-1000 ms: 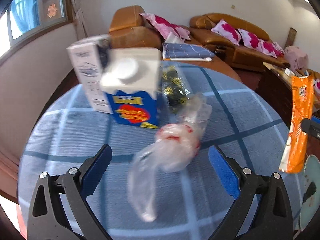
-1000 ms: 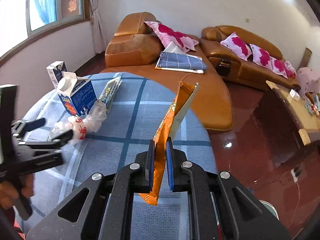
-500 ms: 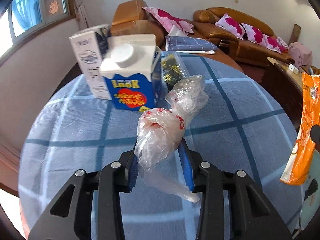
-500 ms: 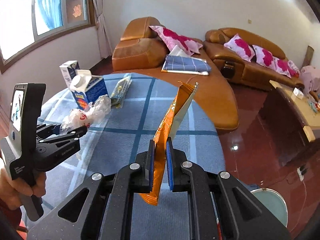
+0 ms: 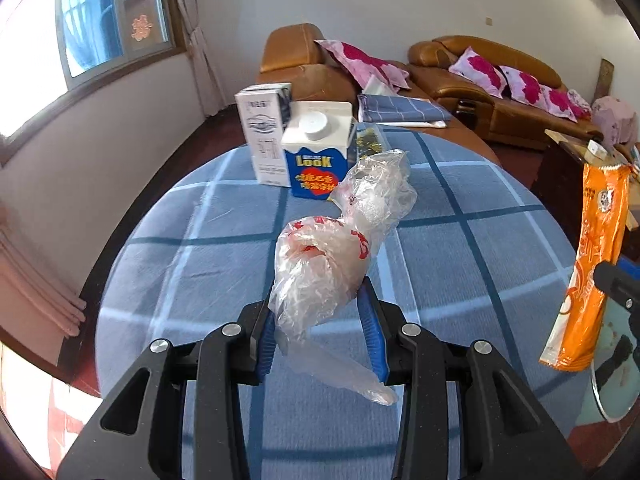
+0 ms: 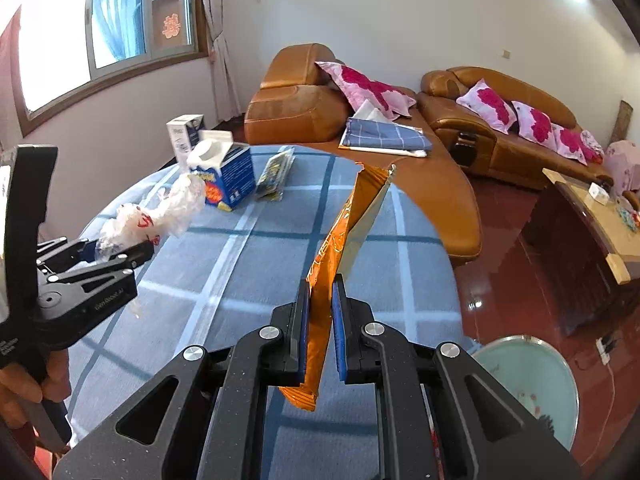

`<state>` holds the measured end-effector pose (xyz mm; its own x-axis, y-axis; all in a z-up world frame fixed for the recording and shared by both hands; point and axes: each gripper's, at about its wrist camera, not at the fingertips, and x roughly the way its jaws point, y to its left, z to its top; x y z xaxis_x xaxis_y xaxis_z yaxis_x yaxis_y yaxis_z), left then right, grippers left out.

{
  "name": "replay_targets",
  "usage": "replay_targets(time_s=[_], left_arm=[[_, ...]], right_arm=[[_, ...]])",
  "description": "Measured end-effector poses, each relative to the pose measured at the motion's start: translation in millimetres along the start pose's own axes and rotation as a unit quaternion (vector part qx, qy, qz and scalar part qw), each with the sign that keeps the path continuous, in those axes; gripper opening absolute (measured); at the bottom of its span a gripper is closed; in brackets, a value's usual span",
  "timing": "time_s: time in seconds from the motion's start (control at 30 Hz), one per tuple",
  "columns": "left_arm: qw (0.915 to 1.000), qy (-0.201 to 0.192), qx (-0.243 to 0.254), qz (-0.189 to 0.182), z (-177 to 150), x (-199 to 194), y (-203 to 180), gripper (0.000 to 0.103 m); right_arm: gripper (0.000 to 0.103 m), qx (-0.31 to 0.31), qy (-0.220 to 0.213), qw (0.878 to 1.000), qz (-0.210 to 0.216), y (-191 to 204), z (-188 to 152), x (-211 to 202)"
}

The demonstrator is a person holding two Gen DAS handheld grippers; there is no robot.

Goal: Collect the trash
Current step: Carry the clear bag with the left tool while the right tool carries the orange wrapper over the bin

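left claw (image 5: 322, 332) now closed on clear plastic bag (image 5: 336, 256), bag lifted off table (image 5: 200, 248)

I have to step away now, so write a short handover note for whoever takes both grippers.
Left gripper: shut on the clear plastic bag, lifted off the blue checked table.
Right gripper: shut on the orange wrapper.
Done: both pieces picked up.
Left: drop them, probably in the pale green bin on the floor; then the blue carton, white carton and small wrapper.
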<state>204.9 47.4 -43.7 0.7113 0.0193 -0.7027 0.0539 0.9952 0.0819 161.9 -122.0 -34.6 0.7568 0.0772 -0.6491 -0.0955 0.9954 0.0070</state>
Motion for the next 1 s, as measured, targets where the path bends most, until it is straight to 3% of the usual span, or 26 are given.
replay_targets(time_s=[0.4, 1.0], left_arm=[[0.9999, -0.014, -0.006, -0.004, -28.0, -41.7, -2.7, 0.037], [0.9986, -0.027, 0.027, -0.038, -56.8, -80.5, -52.0, 0.038]], right_arm=[[0.012, -0.013, 0.003, 1.0, -0.006, 4.6, -28.1, -32.0], [0.012, 0.004, -0.006, 0.999, -0.034, -23.3, -65.5, -78.3]])
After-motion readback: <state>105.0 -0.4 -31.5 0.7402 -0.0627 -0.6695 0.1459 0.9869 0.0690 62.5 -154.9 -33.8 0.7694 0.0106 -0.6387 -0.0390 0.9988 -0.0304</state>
